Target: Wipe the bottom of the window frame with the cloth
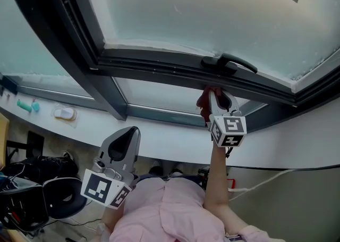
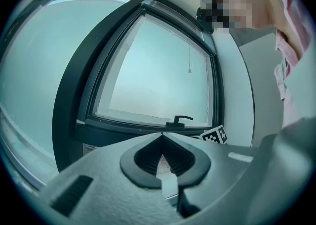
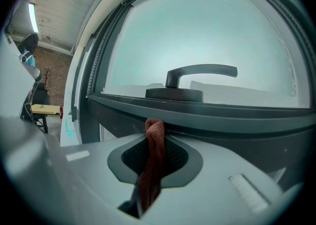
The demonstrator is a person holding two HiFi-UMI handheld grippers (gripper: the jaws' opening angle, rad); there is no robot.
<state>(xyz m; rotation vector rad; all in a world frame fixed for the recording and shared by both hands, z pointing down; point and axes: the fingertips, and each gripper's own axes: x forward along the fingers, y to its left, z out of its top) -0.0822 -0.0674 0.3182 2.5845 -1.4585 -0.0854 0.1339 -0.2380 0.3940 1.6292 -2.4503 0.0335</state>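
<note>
A dark red cloth (image 3: 154,142) is pinched in my right gripper (image 3: 154,131), which is shut on it. Its bunched tip presses against the dark bottom bar of the window frame (image 3: 222,117), just below the black window handle (image 3: 195,78). In the head view the right gripper (image 1: 211,93) reaches up to the frame bar (image 1: 159,65) with the cloth (image 1: 202,100) at its tip, under the handle (image 1: 228,64). My left gripper (image 1: 126,135) hangs lower, away from the window, jaws together and empty. The left gripper (image 2: 161,144) points toward the window.
A white sill (image 1: 159,140) runs under the lower panes. On its left end lie a teal object (image 1: 27,106) and a small white object (image 1: 64,113). A dark vertical mullion (image 1: 79,65) divides the window. An office chair (image 1: 58,195) stands on the floor at the lower left.
</note>
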